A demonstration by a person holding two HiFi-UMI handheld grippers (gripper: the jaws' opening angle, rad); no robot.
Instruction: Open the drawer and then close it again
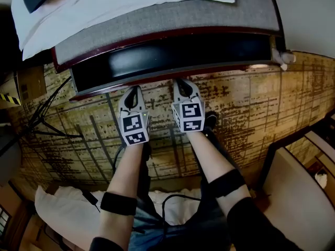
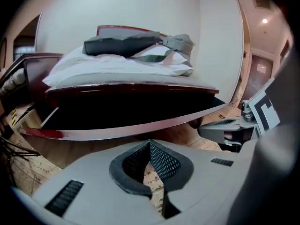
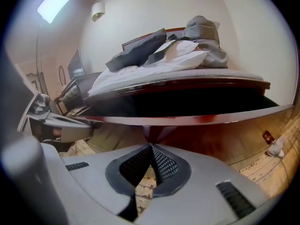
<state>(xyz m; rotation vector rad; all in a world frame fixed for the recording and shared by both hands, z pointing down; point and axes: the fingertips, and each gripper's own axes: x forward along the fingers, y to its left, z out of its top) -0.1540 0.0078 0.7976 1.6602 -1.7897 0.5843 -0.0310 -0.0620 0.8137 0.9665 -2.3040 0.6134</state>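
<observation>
A wide dark-red wooden drawer (image 1: 157,80) stands pulled out from under the bed, its inside (image 1: 172,54) dark and showing nothing. My left gripper (image 1: 134,90) and right gripper (image 1: 180,82) are side by side just in front of its front panel, both pointing at it. In the left gripper view the left gripper (image 2: 150,144) is shut and holds nothing, with the drawer's front edge (image 2: 122,131) just beyond. In the right gripper view the right gripper (image 3: 151,146) is shut and holds nothing below the edge (image 3: 187,120). Whether either tip touches the wood I cannot tell.
The bed's grey mattress (image 1: 167,14) carries a white duvet (image 1: 104,4) and grey pillows (image 2: 122,42). Black cables and a stand's legs (image 1: 49,114) lie on the patterned carpet at left. A white slipper (image 1: 285,58) sits by the bed's right corner. Pale furniture (image 1: 298,187) stands at right.
</observation>
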